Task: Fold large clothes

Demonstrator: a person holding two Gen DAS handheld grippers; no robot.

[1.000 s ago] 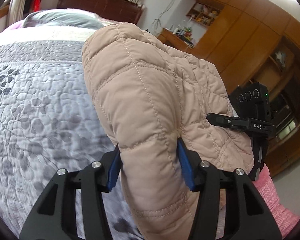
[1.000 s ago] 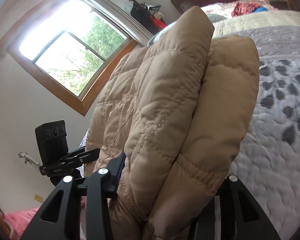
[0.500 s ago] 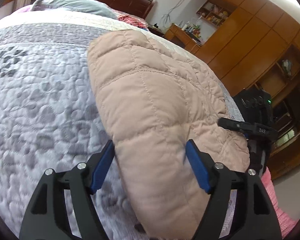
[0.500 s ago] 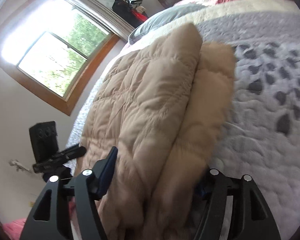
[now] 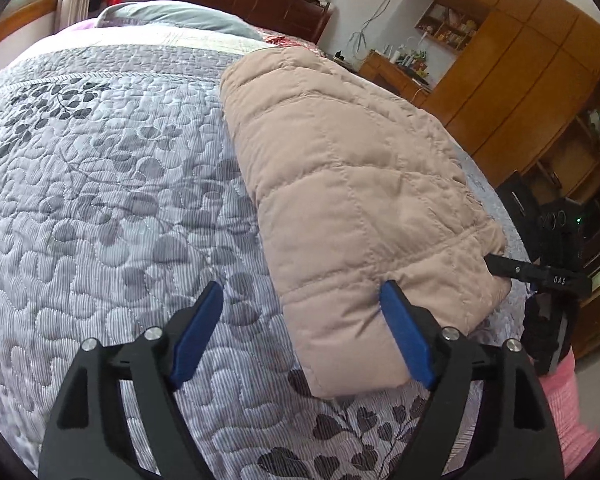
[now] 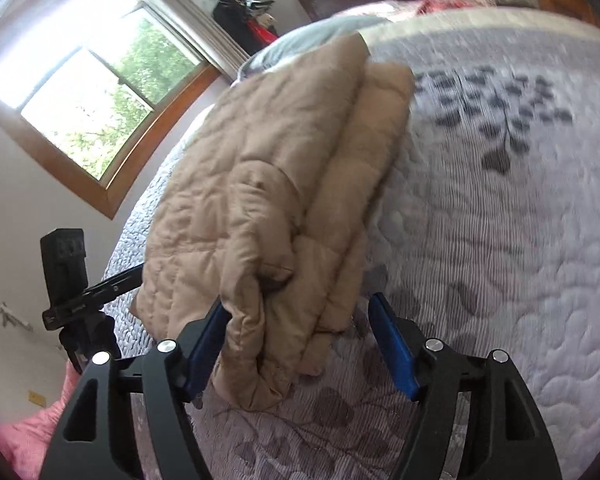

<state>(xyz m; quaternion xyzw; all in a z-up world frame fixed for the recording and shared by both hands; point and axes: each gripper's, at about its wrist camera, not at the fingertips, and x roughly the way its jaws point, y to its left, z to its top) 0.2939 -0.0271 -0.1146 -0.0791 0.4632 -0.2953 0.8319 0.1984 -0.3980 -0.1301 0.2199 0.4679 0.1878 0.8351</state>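
Note:
A beige quilted puffer coat (image 5: 352,184) lies folded in a long bundle on the grey quilted bedspread (image 5: 100,184). My left gripper (image 5: 302,334) is open, its blue pads either side of the coat's near left corner, gripping nothing. The right gripper shows at the right edge of the left wrist view (image 5: 540,272) beside the coat's near right corner. In the right wrist view the coat (image 6: 268,200) shows its stacked layers. My right gripper (image 6: 300,344) is open, with the coat's near end between its pads. The left gripper appears there at the left (image 6: 96,292).
The bed has a dark wooden headboard (image 5: 240,0) and a grey pillow (image 5: 172,16). Wooden wardrobes and shelves (image 5: 520,72) stand to the right of the bed. A window (image 6: 80,92) is on the left wall. Pink fabric (image 6: 24,432) lies at the bed's near edge.
Both grippers lowered the lifted coat onto the bed, opened, let go of it and drew back a little. The coat now lies flat on the bedspread.

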